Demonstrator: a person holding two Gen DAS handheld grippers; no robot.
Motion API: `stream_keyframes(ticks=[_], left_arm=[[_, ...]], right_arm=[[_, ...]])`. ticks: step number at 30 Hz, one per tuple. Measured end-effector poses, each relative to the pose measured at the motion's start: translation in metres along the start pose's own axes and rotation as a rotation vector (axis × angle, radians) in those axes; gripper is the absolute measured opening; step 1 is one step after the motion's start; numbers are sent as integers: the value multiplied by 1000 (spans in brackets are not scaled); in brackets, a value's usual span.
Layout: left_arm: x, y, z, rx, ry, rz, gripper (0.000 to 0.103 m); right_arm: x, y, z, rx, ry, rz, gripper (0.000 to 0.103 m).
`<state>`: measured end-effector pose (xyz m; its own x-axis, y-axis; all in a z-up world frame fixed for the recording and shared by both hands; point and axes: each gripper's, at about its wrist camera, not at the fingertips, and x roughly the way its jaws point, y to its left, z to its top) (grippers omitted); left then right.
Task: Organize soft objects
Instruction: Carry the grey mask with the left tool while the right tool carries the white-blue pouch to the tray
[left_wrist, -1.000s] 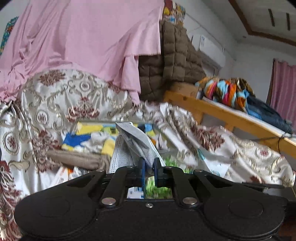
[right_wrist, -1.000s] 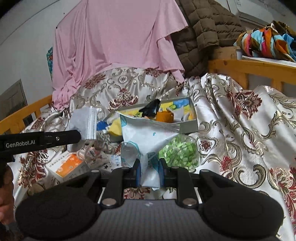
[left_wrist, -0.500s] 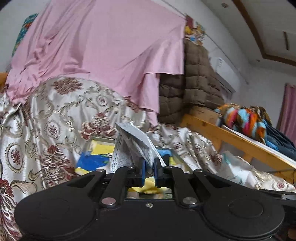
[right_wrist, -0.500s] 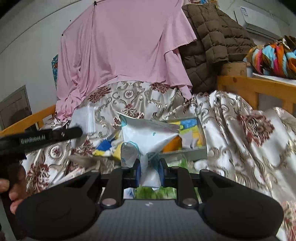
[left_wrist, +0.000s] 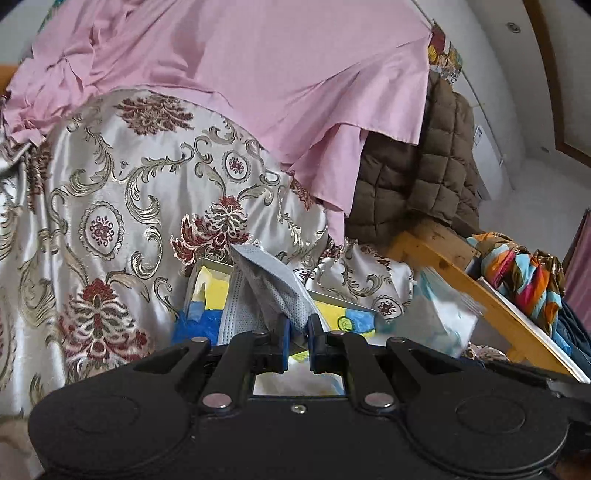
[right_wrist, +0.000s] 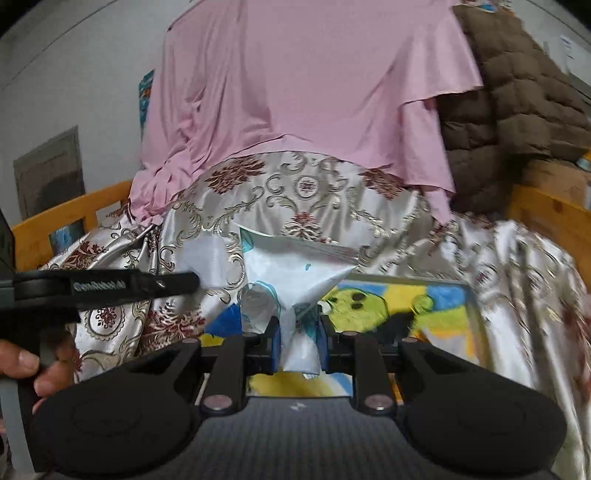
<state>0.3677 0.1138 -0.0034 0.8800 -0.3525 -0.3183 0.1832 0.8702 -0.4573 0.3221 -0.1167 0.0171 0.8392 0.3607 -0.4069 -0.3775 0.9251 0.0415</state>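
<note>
Both grippers are carrying soft stuff toward the colourful box (right_wrist: 424, 306) sitting on the brocade bedspread (left_wrist: 110, 206). The left gripper (left_wrist: 296, 339) is pinching a grey face mask (left_wrist: 258, 291) by one end, so it's drooping above the box. The right gripper (right_wrist: 297, 349) is clamping a crinkly white packet (right_wrist: 291, 277) by its neck, probably so both can drop straight in.

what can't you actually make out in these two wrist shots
- Left wrist view: the lower part of the grey face mask, pinched in the left gripper, is hidden behind the gripper body.
- Left wrist view: the inside of the cartoon-print box is mostly covered by the mask and gripper.
- Right wrist view: the print on the white plastic packet in the right gripper is blurred and unreadable.
- Right wrist view: the dark item in the box is smeared; unidentifiable.
</note>
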Motion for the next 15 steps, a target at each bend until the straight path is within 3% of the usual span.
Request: stream_keyframes(ticks=[3,7,15], left_arm=[[15,11,4,-21,13,-21,10],[35,25,1,-55,53,5,10],[67,51,-14,-137,160,21,10]], right_arm=[[30,5,15,26,35,8,22],[69,5,27,69,102,-6,22],[122,12,31,13,188,-93,22]])
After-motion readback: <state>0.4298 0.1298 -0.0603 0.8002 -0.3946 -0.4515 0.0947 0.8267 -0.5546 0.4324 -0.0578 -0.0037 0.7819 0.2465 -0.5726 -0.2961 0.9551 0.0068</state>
